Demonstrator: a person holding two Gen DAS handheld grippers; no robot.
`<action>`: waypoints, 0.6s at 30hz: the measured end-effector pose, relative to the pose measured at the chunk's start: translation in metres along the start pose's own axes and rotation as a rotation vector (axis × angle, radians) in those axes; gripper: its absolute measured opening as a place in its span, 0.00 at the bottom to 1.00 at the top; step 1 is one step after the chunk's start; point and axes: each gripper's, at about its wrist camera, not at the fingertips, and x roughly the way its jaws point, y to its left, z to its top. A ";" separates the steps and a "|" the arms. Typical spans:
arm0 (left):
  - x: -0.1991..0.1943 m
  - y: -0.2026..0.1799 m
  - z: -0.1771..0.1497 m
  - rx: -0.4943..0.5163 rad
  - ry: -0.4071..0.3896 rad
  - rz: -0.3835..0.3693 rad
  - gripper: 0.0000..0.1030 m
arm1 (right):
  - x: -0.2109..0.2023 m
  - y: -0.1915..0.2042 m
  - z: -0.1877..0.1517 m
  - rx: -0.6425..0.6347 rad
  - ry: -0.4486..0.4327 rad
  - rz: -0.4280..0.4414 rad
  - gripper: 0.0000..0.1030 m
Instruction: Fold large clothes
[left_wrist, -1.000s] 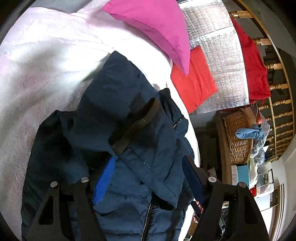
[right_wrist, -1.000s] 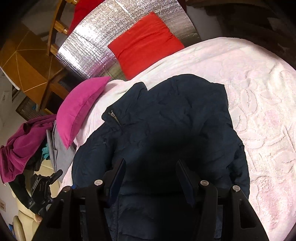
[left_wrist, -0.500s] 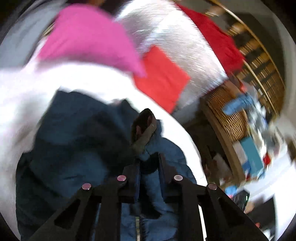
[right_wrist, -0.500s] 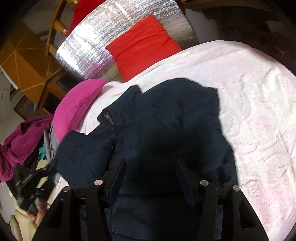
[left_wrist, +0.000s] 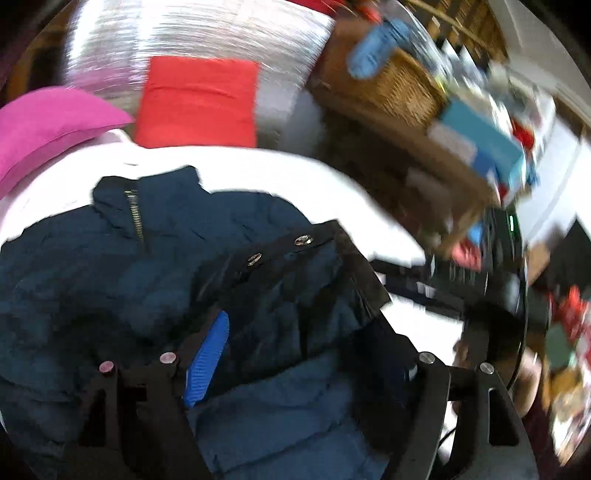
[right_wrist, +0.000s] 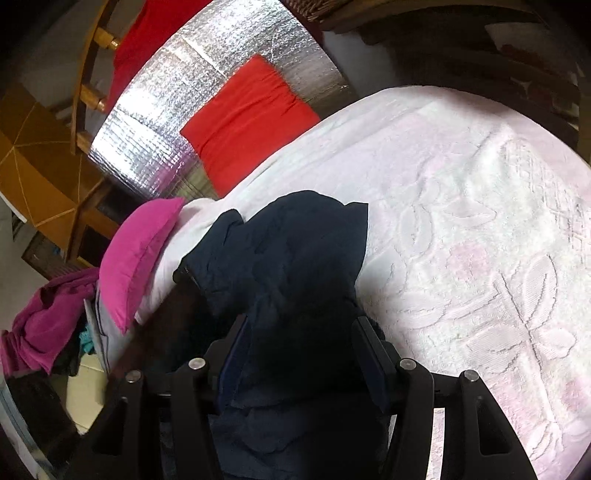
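Navy filling the lower part of both views: looking down on the jacket (left_wrist: 110, 277) (right_wrist: 295, 266), lying bunched on the white bedspread (left_wrist: 258, 166) (right_wrist: 461, 221), near the edge, beside the pink pillow (left_wrist: 48, 122) (right_wrist: 140, 258) and below the red cushion (left_wrist: 199, 99) (right_wrist: 247, 122).

Holding the left gripper (left_wrist: 295, 332) just over the jacket, with jaws standing wide apart and having just been opening, after being nearly together on a fold half a second ago. Hanging now above the fabric lying between the fingers, not pressing it with the blue pad (left_wrist: 210, 354). Showing now a black flap (left_wrist: 295, 243) with two snaps in front of this gripper, where a second ago only a dark strap was lying. Seeing the zipper (left_wrist: 135, 214) now at upper left and the basket (left_wrist: 399, 85) now at the top right, all much blurred.

Keeping the right gripper (right_wrist: 300, 325) low over the jacket, jaws about half apart as before, with dark fabric filling the gap. Not being able to tell whether gripping it or only resting over it.

Noticing the jacket looking narrower and more heaped than a second ago, with more bedspread lying bare to the right of it.
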 end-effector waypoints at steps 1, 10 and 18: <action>-0.002 -0.001 0.000 0.016 0.006 -0.002 0.75 | 0.000 -0.002 0.001 0.012 0.005 0.019 0.58; -0.081 0.114 0.009 -0.291 -0.185 0.027 0.81 | 0.020 -0.016 -0.003 0.135 0.127 0.176 0.58; -0.094 0.226 -0.026 -0.615 -0.126 0.348 0.81 | 0.054 -0.005 -0.015 0.095 0.224 0.108 0.59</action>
